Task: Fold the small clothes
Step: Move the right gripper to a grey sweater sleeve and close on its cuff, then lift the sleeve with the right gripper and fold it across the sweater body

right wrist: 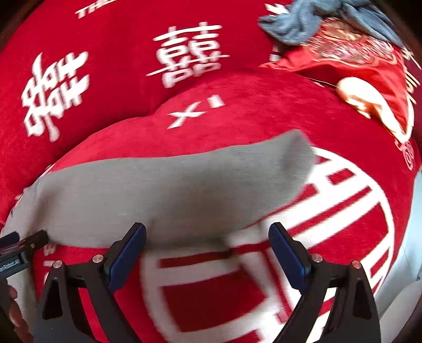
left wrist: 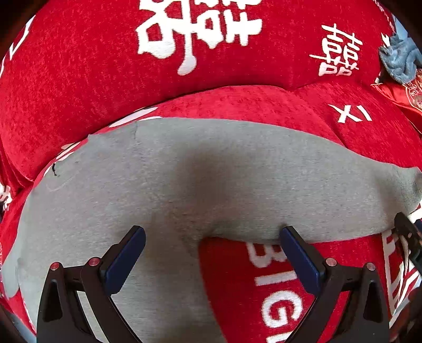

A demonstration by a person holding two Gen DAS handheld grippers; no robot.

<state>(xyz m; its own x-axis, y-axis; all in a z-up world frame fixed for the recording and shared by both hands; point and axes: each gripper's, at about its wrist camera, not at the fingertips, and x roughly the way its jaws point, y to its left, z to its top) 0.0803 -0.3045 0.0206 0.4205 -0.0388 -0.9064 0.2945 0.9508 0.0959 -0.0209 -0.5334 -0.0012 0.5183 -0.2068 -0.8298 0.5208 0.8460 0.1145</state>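
Jaws: both pairs stood wide apart and gripped nothing — the left gripper (left wrist: 212, 237) and the right gripper (right wrist: 207, 233) each showed blue-padded black fingers spread over the cloth.

Garment: we saw a small grey knit jersey garment (left wrist: 184, 184) lying flat and spread out on the red chenille sofa seat cushion with white lettering (left wrist: 250, 105); in the right wrist view the same grey piece (right wrist: 171, 190) tapered to a narrow end toward the right.

Left reach: our left fingers (left wrist: 126, 253) sat over the garment's near part, one above grey cloth and the other at its near edge, above the white letters.

Right reach: our right fingers (right wrist: 129, 248) sat at the near hem, one above grey cloth and the other over the red and white pattern; that view was blurred, so contact could not be told.

Step in hand: we judged it the first pinch before a fold.

Doing it well: we judged that each pair should drop onto the near hem, close on the garment's layers only — not the cushion cover beneath — and lift evenly so the edge stays straight.

Risk: the chenille looked grippy, so dragging could bunch the grey cloth.

Aside: a rumpled blue fleecy cloth (right wrist: 295, 23) and a red satin embroidered piece (right wrist: 356, 60) lay well apart, at the back right.
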